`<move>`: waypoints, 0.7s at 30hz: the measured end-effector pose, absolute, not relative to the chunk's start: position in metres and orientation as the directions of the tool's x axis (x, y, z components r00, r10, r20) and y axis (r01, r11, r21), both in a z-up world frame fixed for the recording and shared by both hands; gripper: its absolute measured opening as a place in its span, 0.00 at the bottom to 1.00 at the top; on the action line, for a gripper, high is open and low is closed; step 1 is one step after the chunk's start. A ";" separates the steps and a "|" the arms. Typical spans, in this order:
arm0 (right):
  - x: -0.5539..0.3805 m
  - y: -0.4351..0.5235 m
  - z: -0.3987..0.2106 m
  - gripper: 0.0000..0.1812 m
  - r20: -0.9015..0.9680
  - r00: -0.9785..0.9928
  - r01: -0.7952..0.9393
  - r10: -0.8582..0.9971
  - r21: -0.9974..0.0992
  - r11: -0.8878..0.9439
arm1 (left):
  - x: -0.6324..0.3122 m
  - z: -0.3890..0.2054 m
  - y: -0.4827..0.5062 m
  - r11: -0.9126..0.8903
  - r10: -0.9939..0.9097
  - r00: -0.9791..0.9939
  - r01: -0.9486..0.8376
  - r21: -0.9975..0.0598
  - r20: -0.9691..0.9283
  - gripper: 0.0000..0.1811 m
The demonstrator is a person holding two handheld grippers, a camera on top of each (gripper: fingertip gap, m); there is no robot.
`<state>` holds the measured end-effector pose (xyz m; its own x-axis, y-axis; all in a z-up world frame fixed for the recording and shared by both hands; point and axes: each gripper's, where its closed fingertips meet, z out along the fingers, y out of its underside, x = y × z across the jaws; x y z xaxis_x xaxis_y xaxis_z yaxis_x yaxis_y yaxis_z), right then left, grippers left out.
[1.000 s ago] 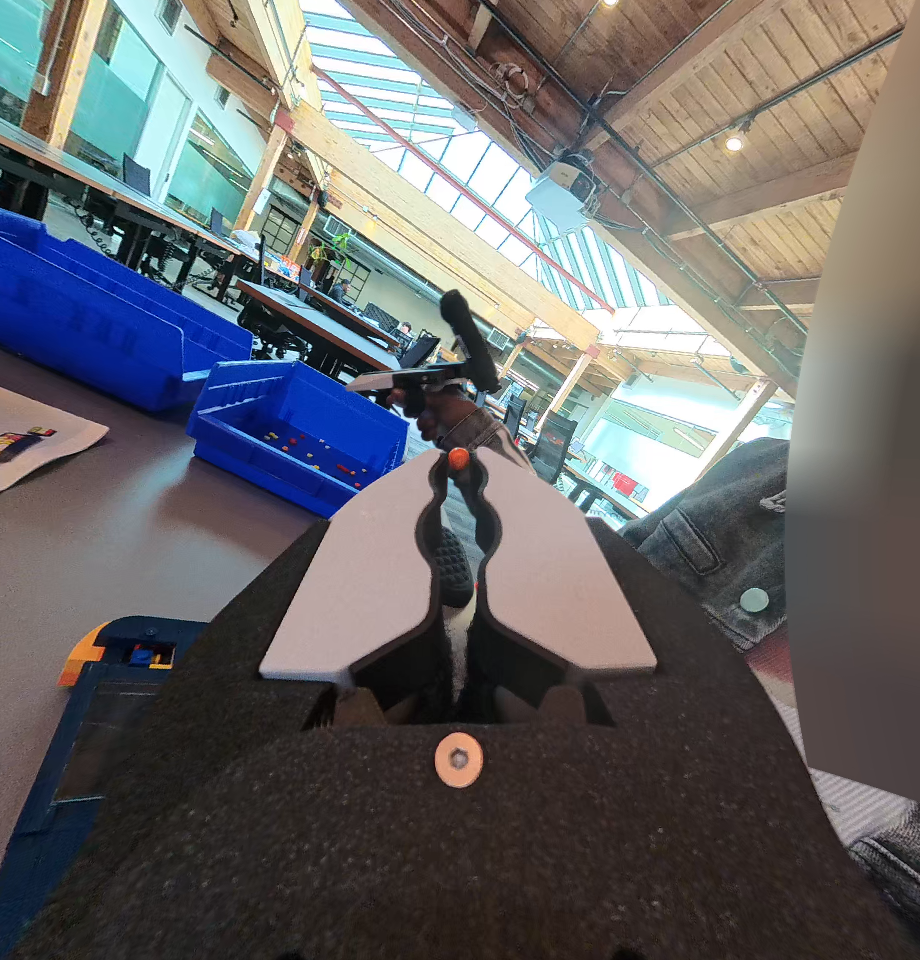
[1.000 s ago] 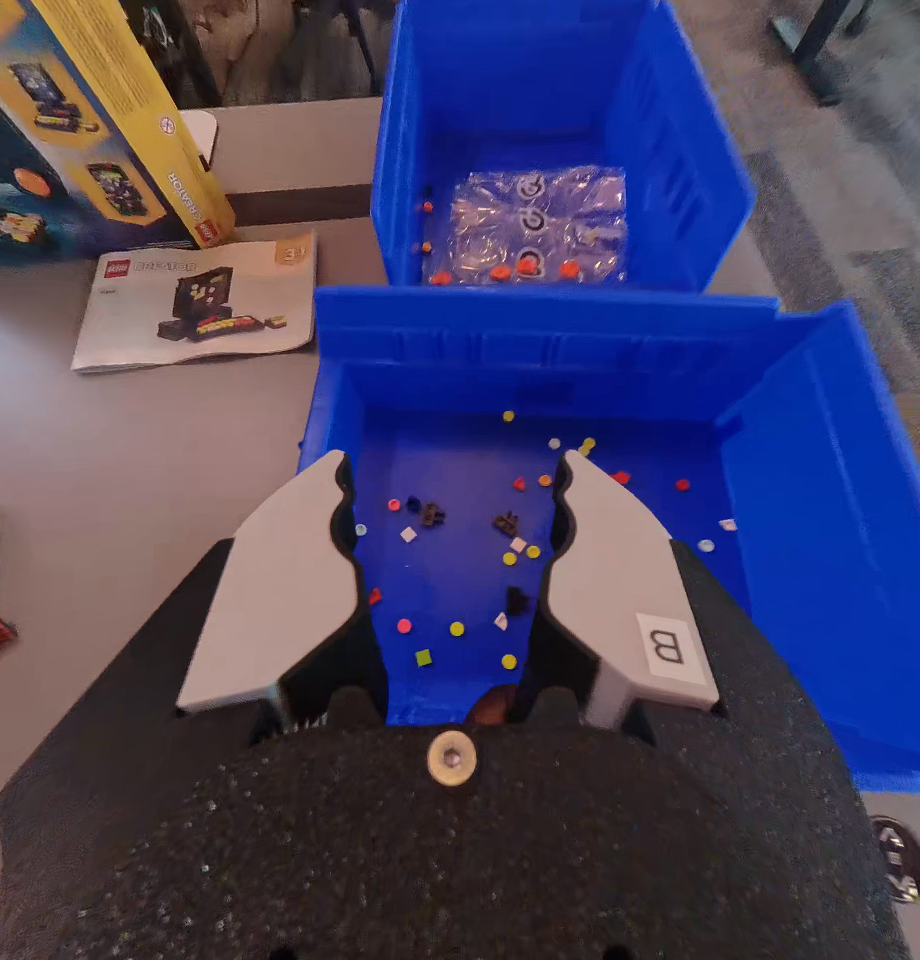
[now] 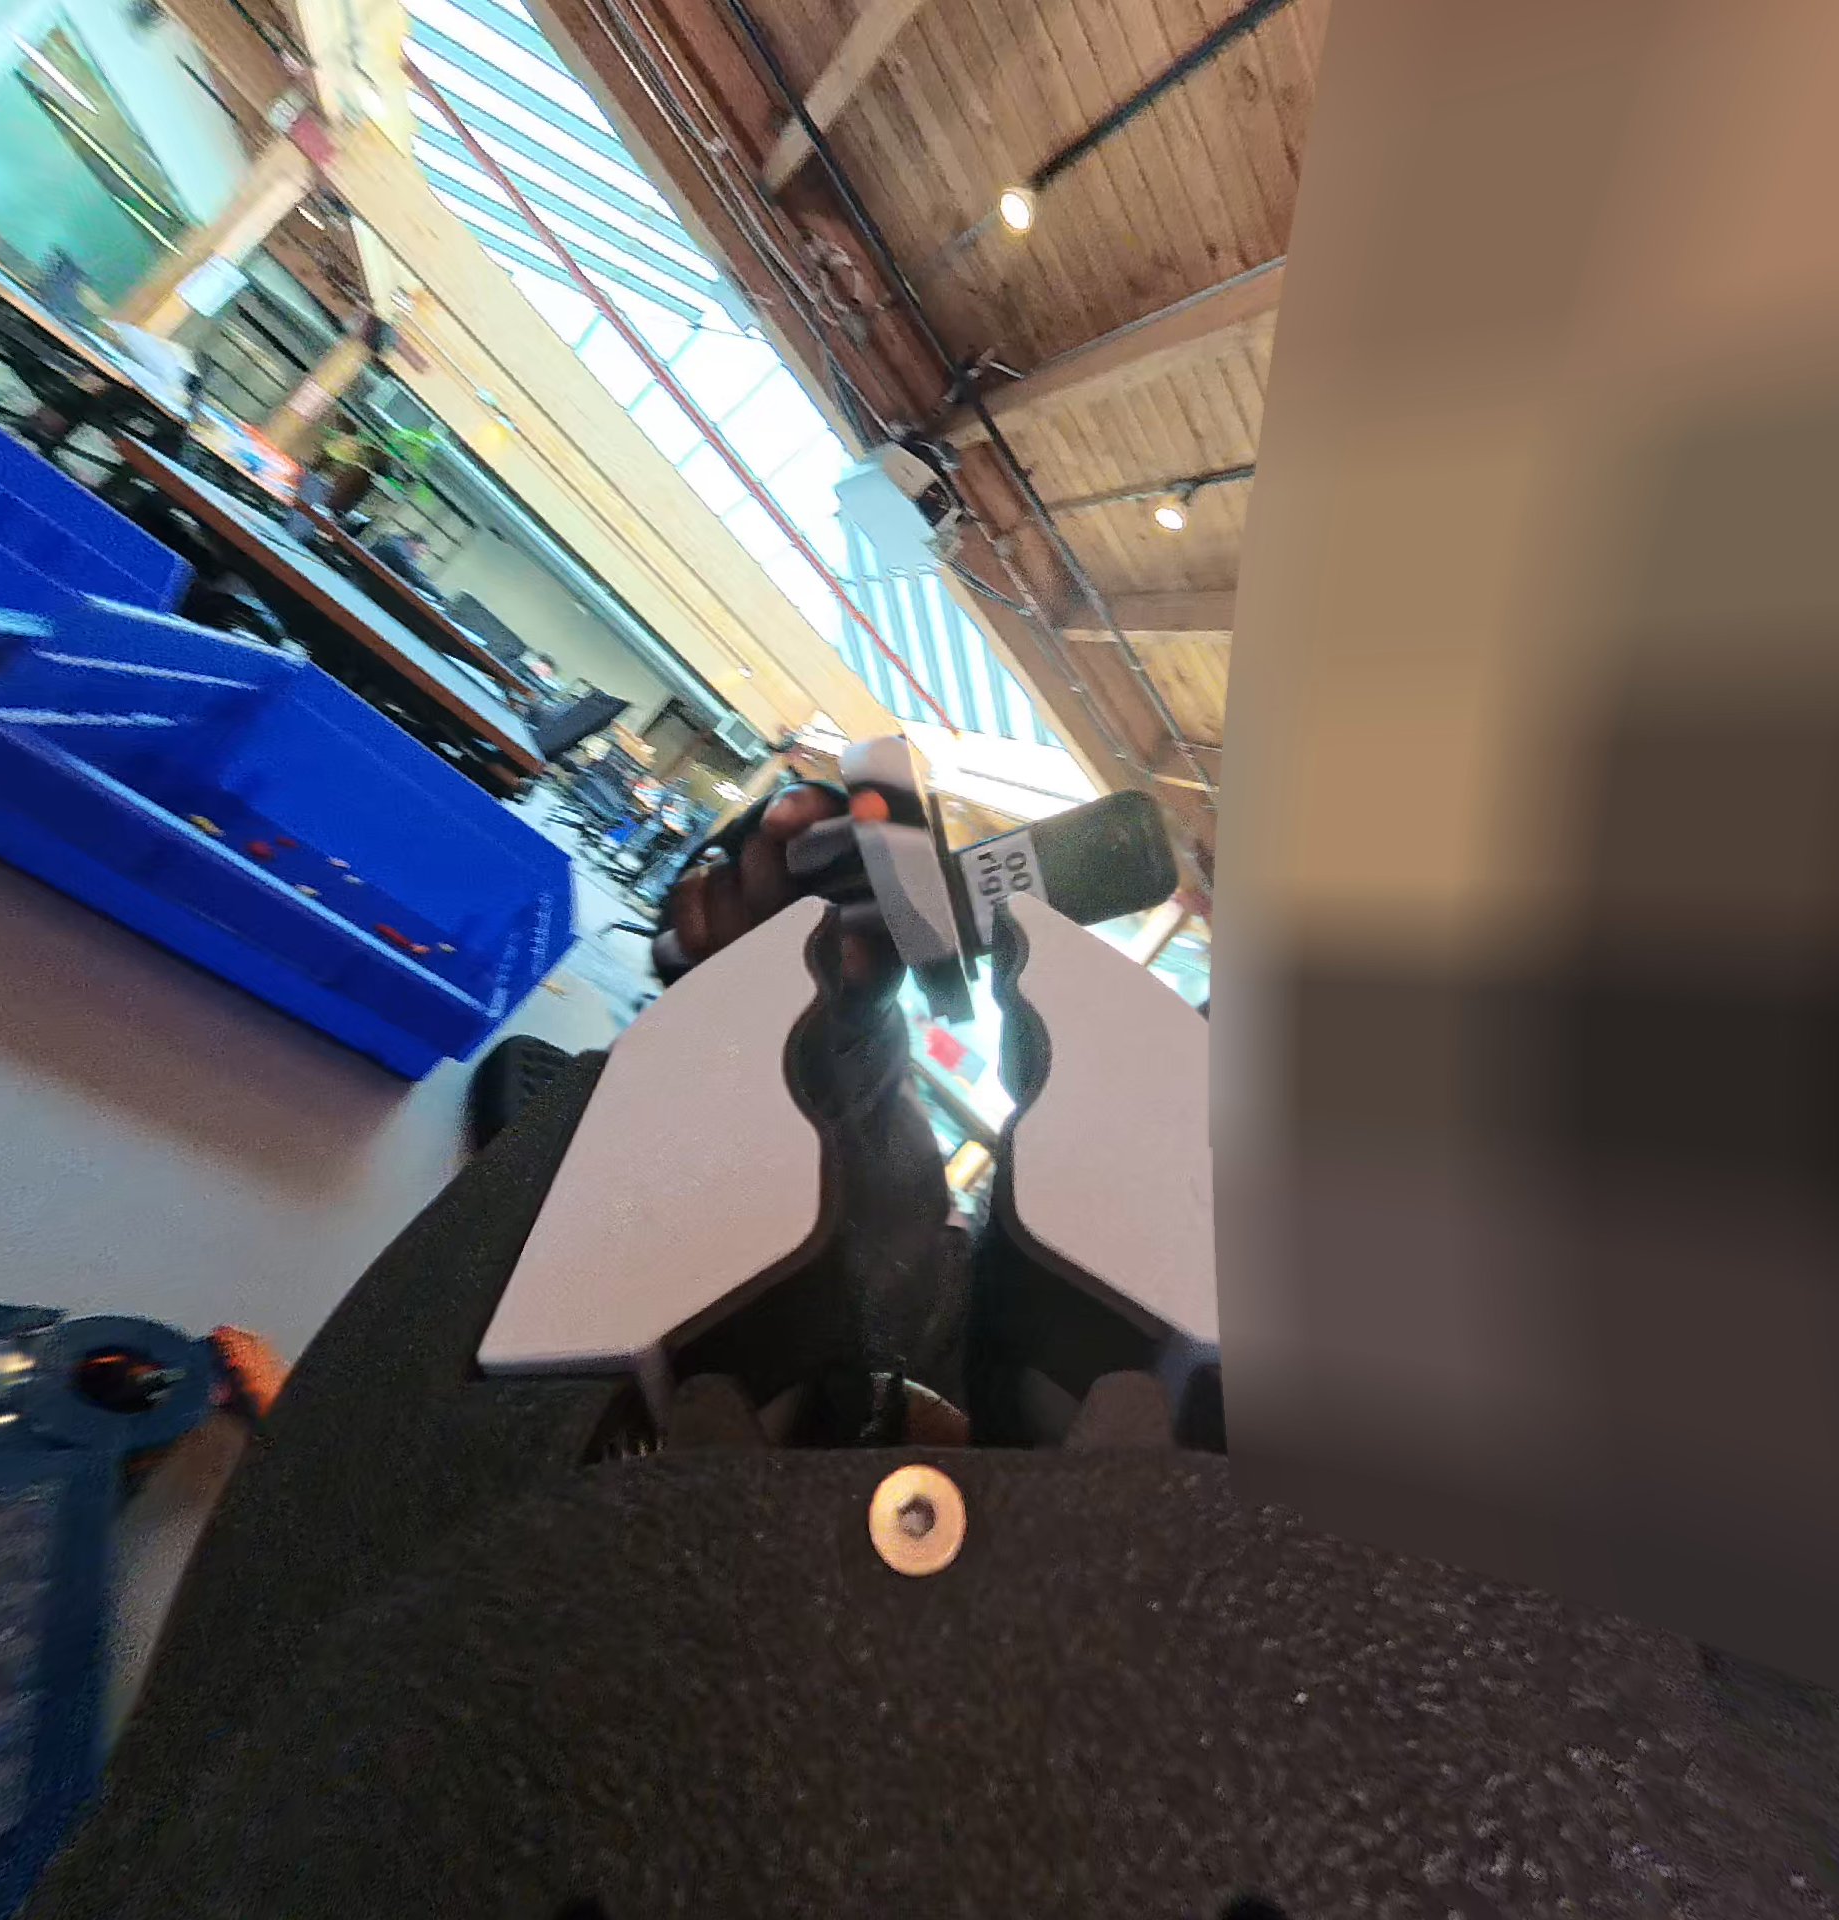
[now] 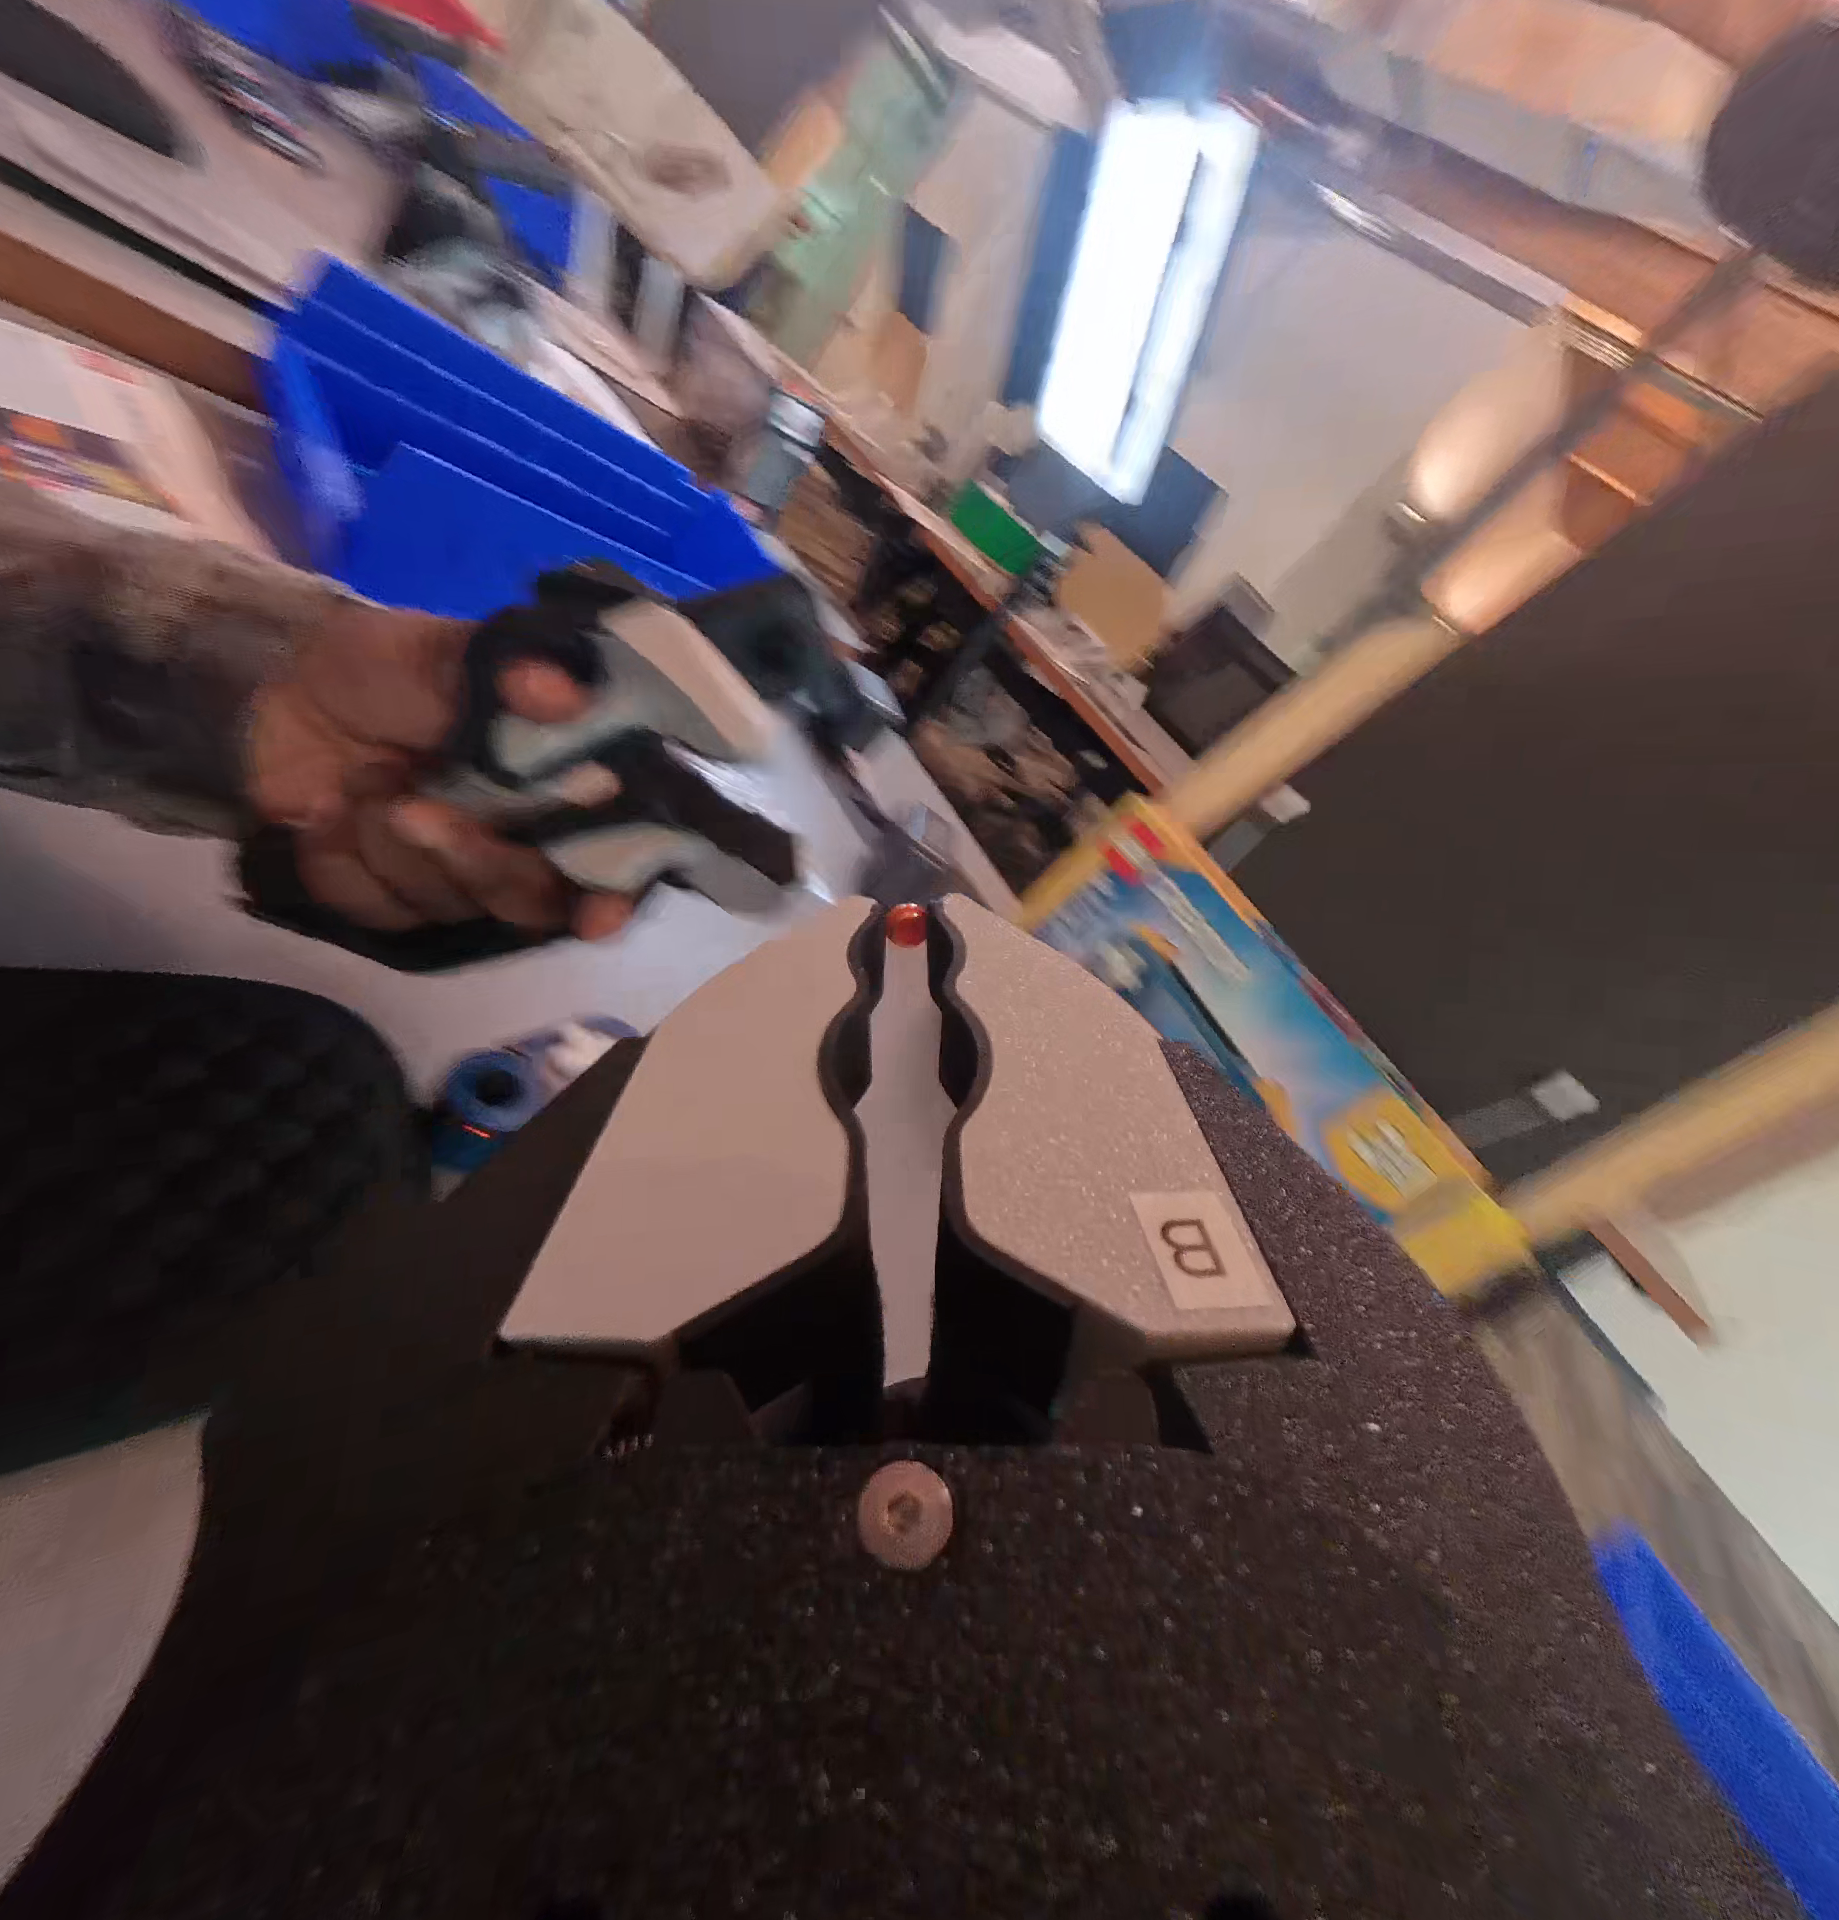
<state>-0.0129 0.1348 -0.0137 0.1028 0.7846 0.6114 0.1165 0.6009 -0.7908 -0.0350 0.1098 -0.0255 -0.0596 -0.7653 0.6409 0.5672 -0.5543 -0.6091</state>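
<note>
Two handheld grippers faced each other above the grey table (image 3: 167, 1122), both views smeared by blur. The right gripper (image 4: 907, 912) had its grey fingers drawn almost together, and their tips pinched a small round red-orange piece (image 4: 904, 926), which sat raised off the table and just short of the left gripper. The left gripper (image 3: 913, 920) had its fingers spread with nothing between them; through the gap showed the person's hand (image 3: 749, 894) that gripped the other tool.

From the right wrist view, a hand (image 4: 395, 790) squeezed the left gripper's handle. Behind it stood open blue plastic bins (image 4: 499, 488); small coloured pieces lay scattered in the nearest blue bin (image 3: 271, 831) in the left view. A yellow-and-blue printed cardboard box (image 4: 1258, 1029) lay to the right, and a dark blue and orange brick-built model (image 3: 84, 1392) sat near the table's edge.

A white sticker (image 4: 1201, 1247) bearing one printed character sat on the right gripper's finger, and a white printed label (image 3: 1008, 873) on its body.
</note>
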 end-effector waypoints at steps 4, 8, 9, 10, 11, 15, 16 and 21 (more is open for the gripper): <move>0.088 0.251 -0.008 0.04 0.574 0.536 0.441 0.619 -0.816 0.374 | -0.047 -0.035 0.125 -0.449 -0.761 0.149 0.581 -0.679 0.631 0.17; 0.215 0.328 -0.071 0.22 0.533 0.694 0.682 0.483 -0.703 -0.204 | -0.042 -0.042 0.127 -0.435 -0.757 0.230 0.521 -0.735 0.611 0.17; 0.233 0.333 -0.089 0.30 0.506 0.711 0.684 0.489 -0.658 -0.314 | -0.040 -0.043 0.126 -0.437 -0.757 0.234 0.511 -0.740 0.609 0.17; 0.242 0.336 -0.102 0.32 0.482 0.717 0.682 0.504 -0.636 -0.362 | -0.038 -0.044 0.126 -0.441 -0.757 0.236 0.503 -0.743 0.609 0.17; 0.246 0.338 -0.108 0.31 0.467 0.721 0.675 0.512 -0.640 -0.366 | -0.037 -0.046 0.126 -0.446 -0.755 0.237 0.496 -0.745 0.611 0.17; 0.251 0.338 -0.112 0.31 0.462 0.731 0.659 0.502 -0.670 -0.342 | -0.036 -0.049 0.128 -0.457 -0.749 0.243 0.484 -0.746 0.616 0.17; 0.251 0.337 -0.112 0.30 0.453 0.737 0.651 0.502 -0.678 -0.343 | -0.037 -0.050 0.128 -0.457 -0.748 0.244 0.486 -0.745 0.618 0.17; 0.183 0.307 -0.103 0.26 0.260 0.659 0.549 0.706 -0.808 -0.215 | -0.040 -0.054 0.131 -0.450 -0.739 0.276 0.477 -0.755 0.614 0.17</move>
<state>0.1827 0.3068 -0.1028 0.6588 0.7060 0.2599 0.5489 -0.2148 -0.8078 -0.0401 0.1312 -0.0537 0.2760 -0.7392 0.6143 0.4766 -0.4498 -0.7553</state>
